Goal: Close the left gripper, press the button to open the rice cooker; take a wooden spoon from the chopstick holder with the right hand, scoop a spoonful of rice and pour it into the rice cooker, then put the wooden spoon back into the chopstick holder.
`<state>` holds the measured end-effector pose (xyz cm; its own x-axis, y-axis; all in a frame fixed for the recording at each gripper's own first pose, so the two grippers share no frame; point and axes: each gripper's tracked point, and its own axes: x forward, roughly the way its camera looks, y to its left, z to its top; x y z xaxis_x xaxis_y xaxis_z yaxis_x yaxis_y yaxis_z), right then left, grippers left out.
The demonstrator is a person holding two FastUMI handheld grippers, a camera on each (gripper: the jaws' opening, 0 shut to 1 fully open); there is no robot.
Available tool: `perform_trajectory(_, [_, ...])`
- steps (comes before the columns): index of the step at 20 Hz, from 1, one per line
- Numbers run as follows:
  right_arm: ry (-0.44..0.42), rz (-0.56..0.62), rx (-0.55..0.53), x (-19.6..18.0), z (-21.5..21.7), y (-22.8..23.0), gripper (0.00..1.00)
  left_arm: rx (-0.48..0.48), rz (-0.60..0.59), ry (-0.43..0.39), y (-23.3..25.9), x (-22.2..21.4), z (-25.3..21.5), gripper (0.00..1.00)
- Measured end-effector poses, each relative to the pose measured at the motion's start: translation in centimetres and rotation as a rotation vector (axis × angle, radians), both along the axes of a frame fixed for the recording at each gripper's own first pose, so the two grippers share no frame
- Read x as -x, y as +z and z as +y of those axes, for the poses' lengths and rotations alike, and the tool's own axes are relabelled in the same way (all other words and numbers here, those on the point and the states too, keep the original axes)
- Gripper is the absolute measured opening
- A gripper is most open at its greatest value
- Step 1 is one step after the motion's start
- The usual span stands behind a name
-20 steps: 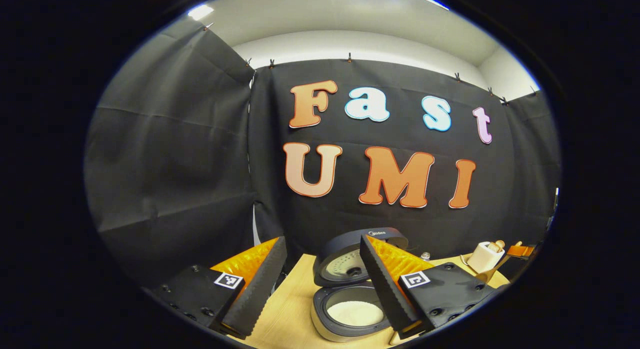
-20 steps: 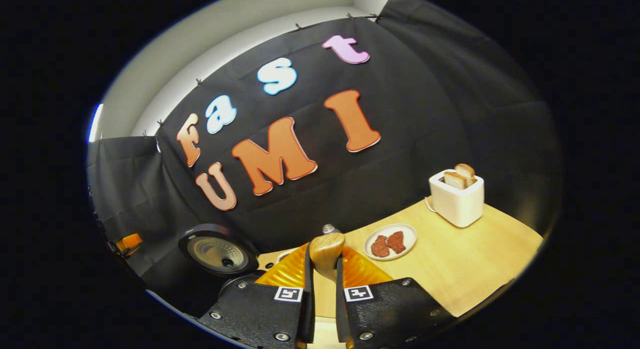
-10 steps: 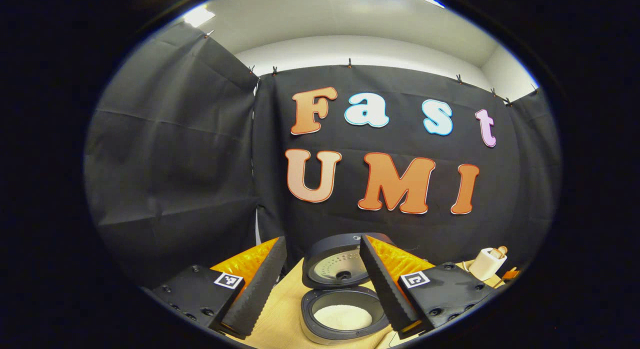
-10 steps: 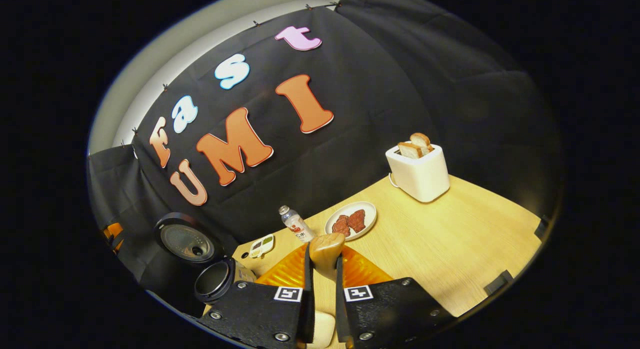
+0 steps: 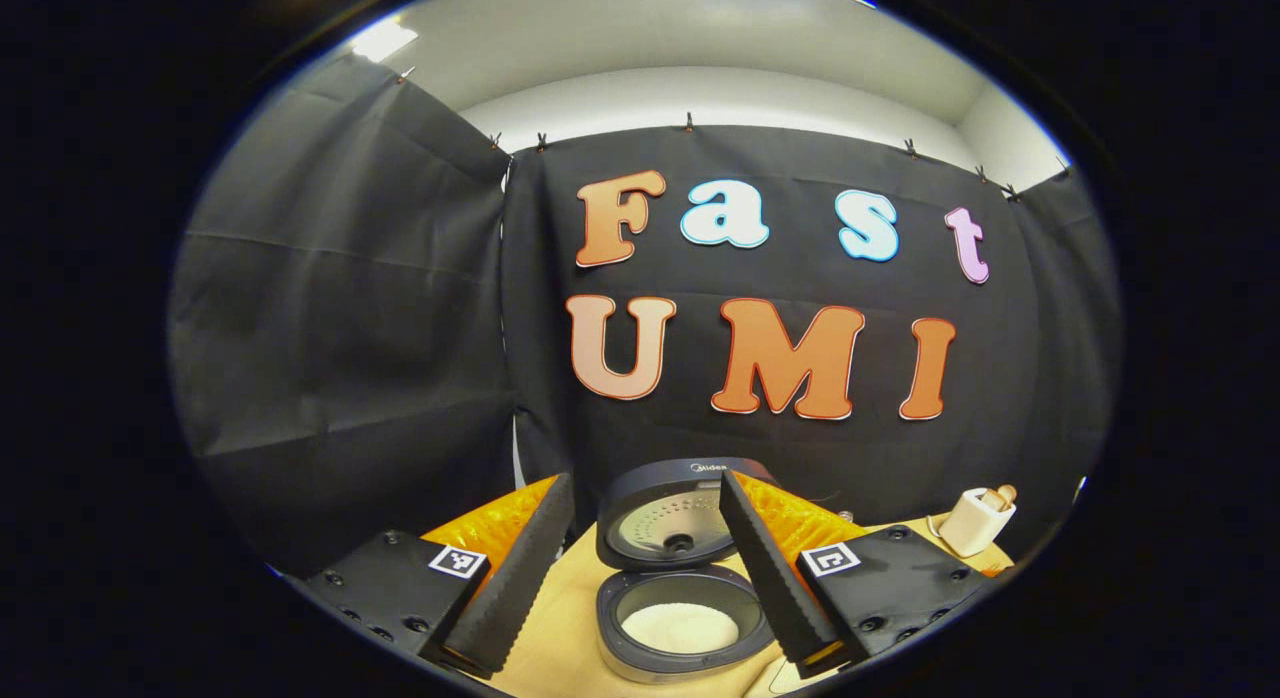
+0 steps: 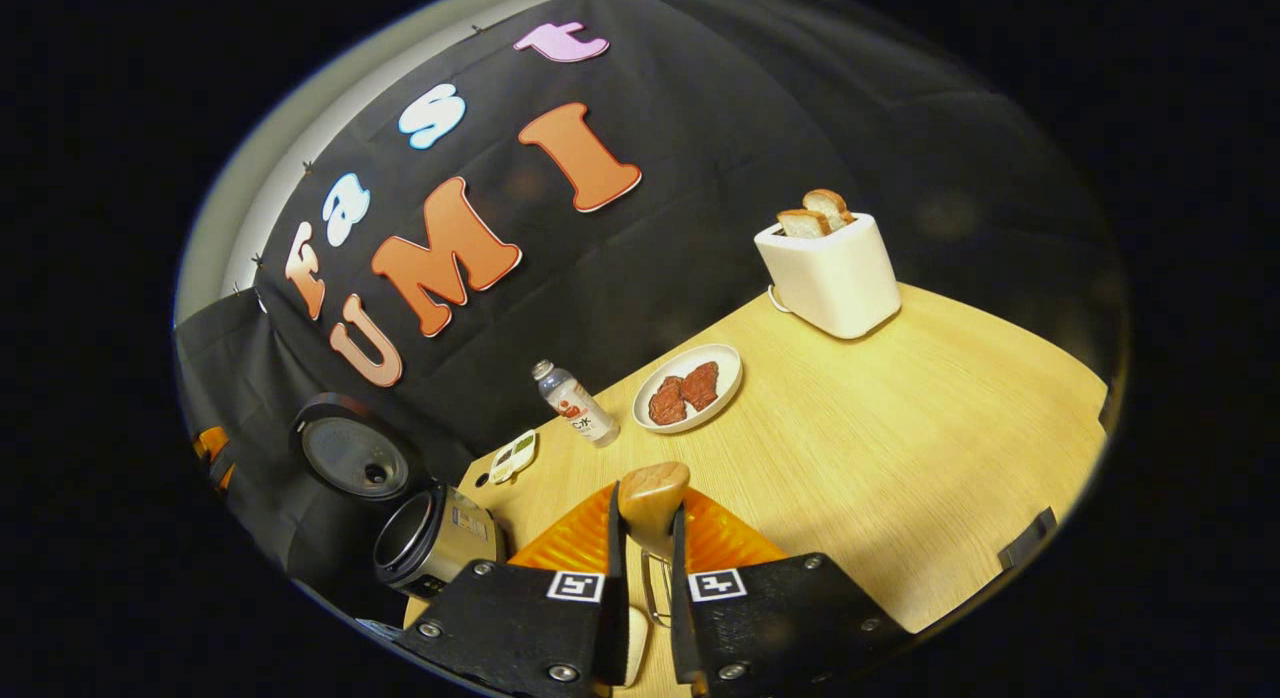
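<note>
The rice cooker [image 5: 680,618] stands open on the table, its lid [image 5: 665,518] upright and white rice in the pot. My left gripper [image 5: 642,483] hangs open above and in front of it, holding nothing. In the right gripper view, my right gripper [image 6: 645,526] is shut on the wooden spoon [image 6: 652,496], whose rounded end sticks up past the fingertips. It hovers over the table, to the right of the rice cooker [image 6: 430,540] with its raised lid [image 6: 350,458]. Below the spoon, between the fingers, a metal wire piece and a pale shape show; I cannot tell what they are.
A white toaster [image 6: 830,273] with bread stands at the back, also small at the far right as toaster [image 5: 975,521]. A plate of meat [image 6: 725,363], a small bottle [image 6: 575,403] and a small white tray [image 6: 515,456] lie near the wall. Bare wooden tabletop [image 6: 900,448] spreads to the right.
The right gripper, still shut on the spoon, has swung away from the cooker; more tabletop shows and the cooker sits lower left. The spoon has left the left gripper view.
</note>
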<state>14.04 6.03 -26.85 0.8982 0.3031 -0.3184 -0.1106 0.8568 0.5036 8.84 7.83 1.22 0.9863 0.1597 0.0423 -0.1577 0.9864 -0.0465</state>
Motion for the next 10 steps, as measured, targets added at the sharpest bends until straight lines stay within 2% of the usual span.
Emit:
perform_trajectory(2, [0.002,0.014,-0.014,0.3,-0.2,-0.2,0.16,0.002,0.007,0.009,-0.2,0.0,0.1,0.97])
perform_trajectory(5, [-0.03,0.047,-0.005,0.2,-1.5,-0.4,0.25,0.001,0.022,0.004,-0.4,-0.1,-0.4,0.99])
perform_trajectory(6, [-0.042,0.046,0.015,0.7,-1.9,-0.1,0.36,0.005,0.024,-0.002,-0.3,-0.2,-0.7,0.99])
perform_trajectory(8, [-0.059,0.041,0.068,1.1,-3.1,0.8,0.47,0.009,0.028,-0.012,-0.3,-0.3,-1.1,1.0])
perform_trajectory(9, [-0.07,0.031,0.095,1.0,-3.8,1.6,0.42,0.005,0.028,-0.012,-0.2,-0.3,-1.1,1.0])
perform_trajectory(10, [-0.083,0.02,0.12,0.9,-4.5,2.4,0.6,0.0,0.028,-0.009,-0.1,-0.3,-1.0,1.0])
